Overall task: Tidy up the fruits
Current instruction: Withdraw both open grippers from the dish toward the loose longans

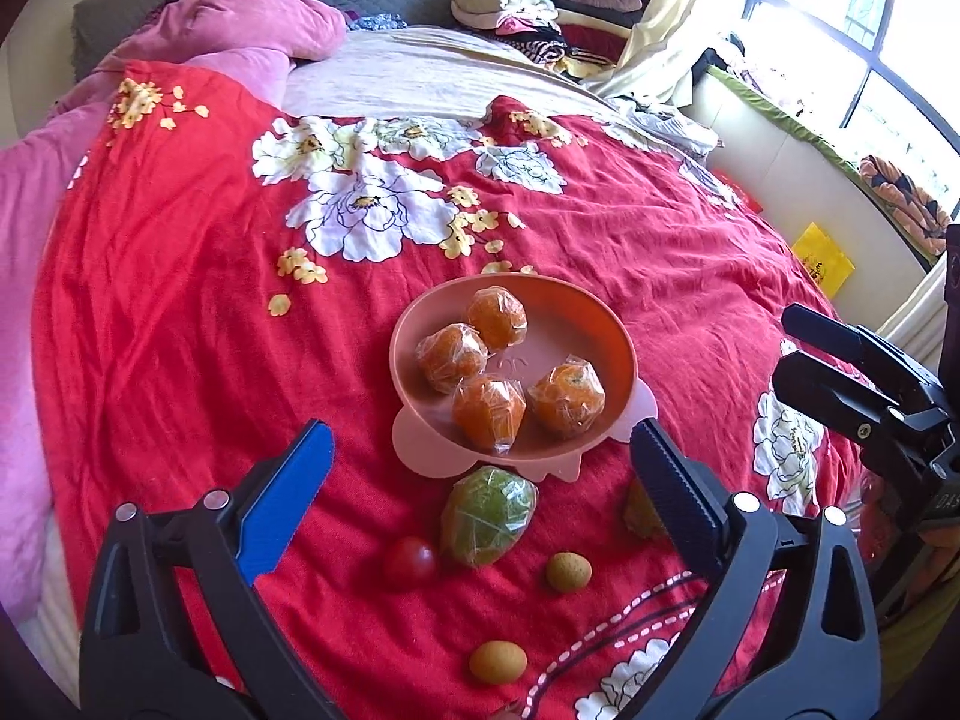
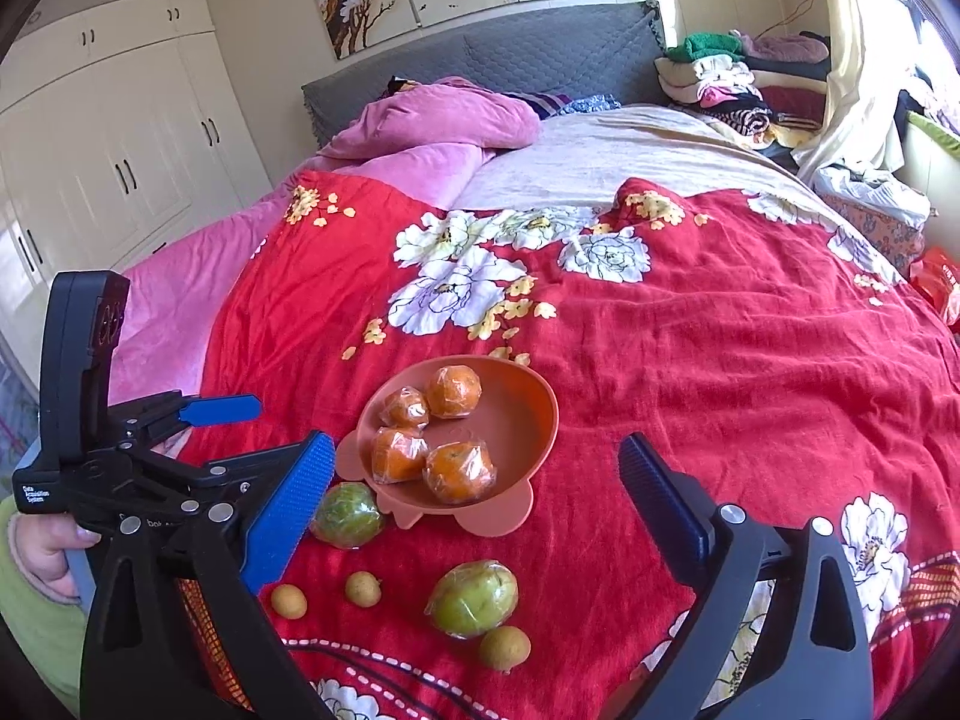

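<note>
A pink bowl [image 1: 606, 324] [image 2: 528, 414] sits on the red floral bedspread and holds several wrapped oranges [image 1: 489, 411] [image 2: 459, 471]. In front of it lie a wrapped green fruit [image 1: 487, 515] [image 2: 347, 515], a second green fruit [image 2: 474, 597] half hidden behind my left finger [image 1: 639, 510], a cherry tomato [image 1: 410, 563] and small tan longans [image 1: 568, 571] [image 1: 498, 662] [image 2: 363, 588] [image 2: 505, 648]. My left gripper [image 1: 480, 450] is open and empty above the loose fruit. My right gripper [image 2: 477, 468] is open and empty, close to the bowl.
The right gripper shows at the right edge of the left wrist view [image 1: 852, 384]; the left gripper, held in a hand, shows at left in the right wrist view [image 2: 150, 456]. Pink quilt [image 2: 432, 120], grey headboard [image 2: 540, 48], clothes pile [image 2: 732, 84], window [image 1: 870, 18].
</note>
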{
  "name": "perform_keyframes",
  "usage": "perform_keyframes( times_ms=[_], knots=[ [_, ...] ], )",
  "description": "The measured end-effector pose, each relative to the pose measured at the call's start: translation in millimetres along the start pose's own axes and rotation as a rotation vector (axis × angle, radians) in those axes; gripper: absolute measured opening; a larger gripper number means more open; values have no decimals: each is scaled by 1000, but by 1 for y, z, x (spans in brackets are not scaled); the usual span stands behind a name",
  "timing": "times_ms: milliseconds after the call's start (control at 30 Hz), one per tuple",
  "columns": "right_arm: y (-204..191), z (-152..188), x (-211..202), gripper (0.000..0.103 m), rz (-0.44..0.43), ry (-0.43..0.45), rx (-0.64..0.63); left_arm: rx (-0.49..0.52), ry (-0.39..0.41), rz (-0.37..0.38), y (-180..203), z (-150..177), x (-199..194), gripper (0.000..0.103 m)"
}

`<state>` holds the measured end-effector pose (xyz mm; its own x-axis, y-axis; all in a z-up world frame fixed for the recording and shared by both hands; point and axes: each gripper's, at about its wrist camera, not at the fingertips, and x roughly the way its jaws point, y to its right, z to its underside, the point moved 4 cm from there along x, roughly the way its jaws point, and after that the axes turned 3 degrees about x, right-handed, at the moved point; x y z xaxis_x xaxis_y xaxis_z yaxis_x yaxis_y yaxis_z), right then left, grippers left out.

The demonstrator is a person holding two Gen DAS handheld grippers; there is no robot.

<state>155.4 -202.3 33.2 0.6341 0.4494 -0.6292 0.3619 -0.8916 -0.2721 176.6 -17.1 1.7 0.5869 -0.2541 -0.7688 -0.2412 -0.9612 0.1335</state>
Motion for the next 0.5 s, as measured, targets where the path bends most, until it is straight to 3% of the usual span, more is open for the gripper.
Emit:
perform_keyframes(
  times_ms=[500],
  knots=[
    [-6, 4, -22, 98, -5, 29, -23, -1, 29, -31, 0, 8, -26, 93]
  ],
)
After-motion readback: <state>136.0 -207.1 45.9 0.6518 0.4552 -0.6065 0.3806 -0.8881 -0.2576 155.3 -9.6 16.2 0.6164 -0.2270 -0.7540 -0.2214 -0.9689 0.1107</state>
